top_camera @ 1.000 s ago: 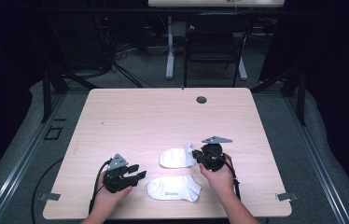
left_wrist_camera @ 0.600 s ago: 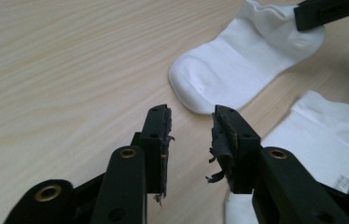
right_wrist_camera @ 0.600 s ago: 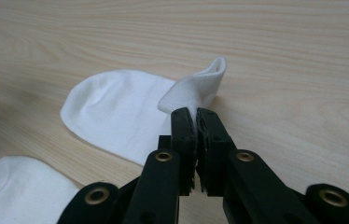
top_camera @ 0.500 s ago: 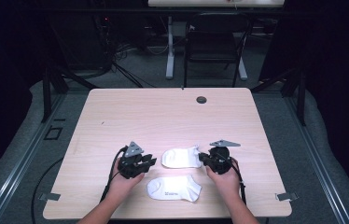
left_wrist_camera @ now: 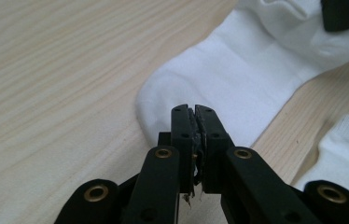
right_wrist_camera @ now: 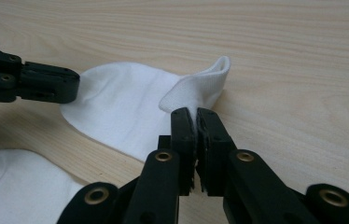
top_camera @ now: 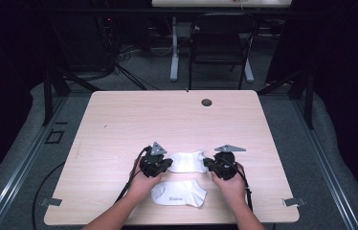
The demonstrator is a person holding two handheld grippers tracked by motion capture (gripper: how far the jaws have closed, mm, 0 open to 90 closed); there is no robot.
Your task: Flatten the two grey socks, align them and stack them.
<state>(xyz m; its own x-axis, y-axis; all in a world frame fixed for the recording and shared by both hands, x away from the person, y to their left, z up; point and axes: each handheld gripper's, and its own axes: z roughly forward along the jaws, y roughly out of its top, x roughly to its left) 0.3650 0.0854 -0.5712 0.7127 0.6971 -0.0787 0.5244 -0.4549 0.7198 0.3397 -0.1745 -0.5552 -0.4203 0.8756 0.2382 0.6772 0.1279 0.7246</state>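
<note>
Two white ankle socks lie on the wooden table [top_camera: 119,124]. The far sock [top_camera: 186,161] [left_wrist_camera: 238,79] [right_wrist_camera: 121,107] stretches between both grippers. My left gripper [top_camera: 169,163] [left_wrist_camera: 193,109] [right_wrist_camera: 72,86] has just closed its jaws at the toe end, and they are shut on the toe fabric. My right gripper [top_camera: 207,163] [right_wrist_camera: 196,112] is shut on the sock's cuff [right_wrist_camera: 205,84], which stands up in a fold from the table. The near sock [top_camera: 179,193] [left_wrist_camera: 345,149] [right_wrist_camera: 14,186] lies flat and untouched between the two hands.
A small black grommet [top_camera: 206,102] sits near the table's far edge. Bare wood spreads across the far and left parts of the table. Beyond it stand a dark chair [top_camera: 218,52] and table legs on the floor.
My left gripper moved right from beside the near sock up to the far sock's toe, and its jaws closed there. The right gripper kept its hold on the cuff.
</note>
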